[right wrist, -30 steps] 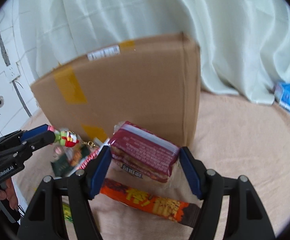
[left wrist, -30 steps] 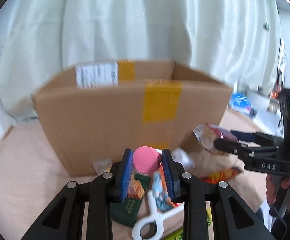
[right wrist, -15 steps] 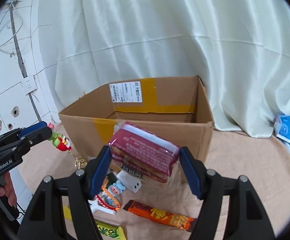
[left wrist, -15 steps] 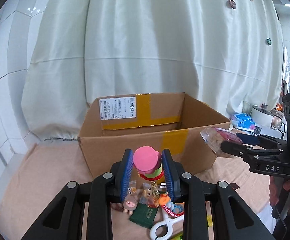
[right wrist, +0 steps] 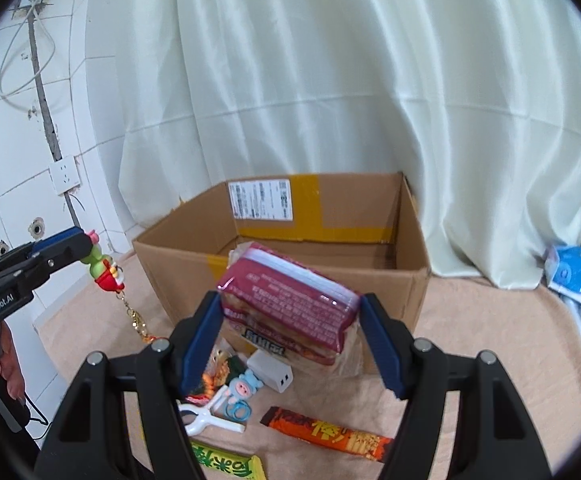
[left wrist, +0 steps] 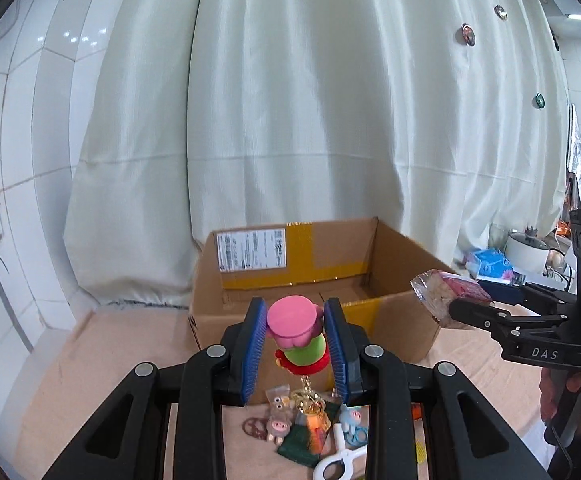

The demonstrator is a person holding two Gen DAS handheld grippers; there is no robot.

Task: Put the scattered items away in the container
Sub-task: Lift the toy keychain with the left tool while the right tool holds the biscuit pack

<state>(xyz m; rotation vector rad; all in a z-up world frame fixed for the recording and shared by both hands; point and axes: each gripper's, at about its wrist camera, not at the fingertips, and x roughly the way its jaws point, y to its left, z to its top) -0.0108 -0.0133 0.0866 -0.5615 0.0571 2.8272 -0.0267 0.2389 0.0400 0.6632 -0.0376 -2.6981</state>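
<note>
One open cardboard box (right wrist: 290, 268), two handheld grippers, one toy keychain (left wrist: 296, 332), one maroon snack packet (right wrist: 290, 300), one white charger (right wrist: 270, 370), two snack bars, one white clip (right wrist: 210, 414).

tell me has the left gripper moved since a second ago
Yes. The left gripper rose: the cardboard box now sits lower in its view, with the inside showing.

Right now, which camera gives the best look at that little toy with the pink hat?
The left wrist view: the toy fills the left claw, pink hat, green body and gold chain all clear. The right wrist view shows it small at the left edge, dangling its chain beside the cardboard box.
</note>
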